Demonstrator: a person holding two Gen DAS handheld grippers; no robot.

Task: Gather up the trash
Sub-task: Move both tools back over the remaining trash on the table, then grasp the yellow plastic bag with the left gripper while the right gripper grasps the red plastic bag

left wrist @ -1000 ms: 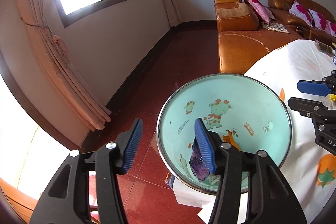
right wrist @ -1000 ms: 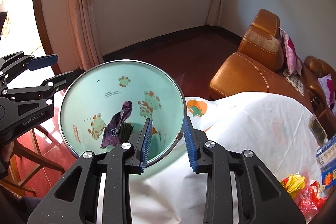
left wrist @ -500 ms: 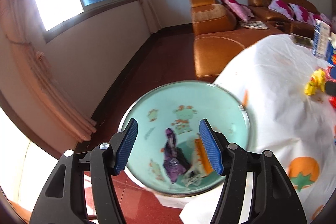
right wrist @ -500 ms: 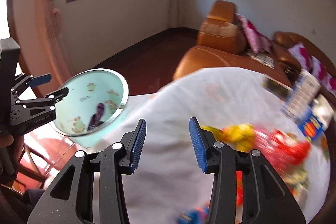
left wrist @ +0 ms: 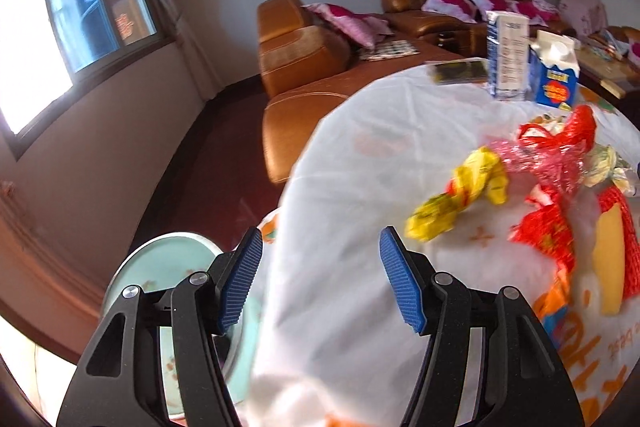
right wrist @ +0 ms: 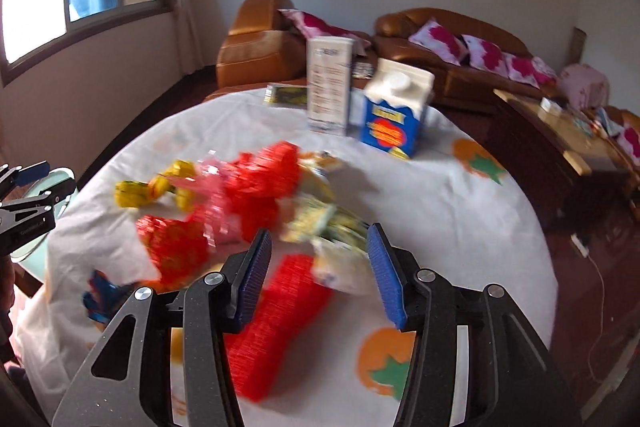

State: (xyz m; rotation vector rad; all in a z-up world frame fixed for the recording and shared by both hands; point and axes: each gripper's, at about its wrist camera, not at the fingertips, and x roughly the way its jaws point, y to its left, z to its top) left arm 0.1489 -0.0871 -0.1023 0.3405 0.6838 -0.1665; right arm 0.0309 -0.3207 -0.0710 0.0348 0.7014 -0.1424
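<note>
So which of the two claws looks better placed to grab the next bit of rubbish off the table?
Probably the right claw: it is opening with nothing in it, directly over the red wrapper in the trash pile. The left claw hangs open above bare tablecloth, with the yellow wrapper off to one side.

Left view: looks down over the table (left wrist: 360, 307) edge, near.
Right view: looks down at the table's middle, near.
Both see: the wrappers (left wrist: 472, 187), cartons (right wrist: 394, 109), sofa (left wrist: 304, 67).

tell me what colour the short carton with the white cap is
Blue with a white top, the short carton shows best in the right wrist view.
</note>
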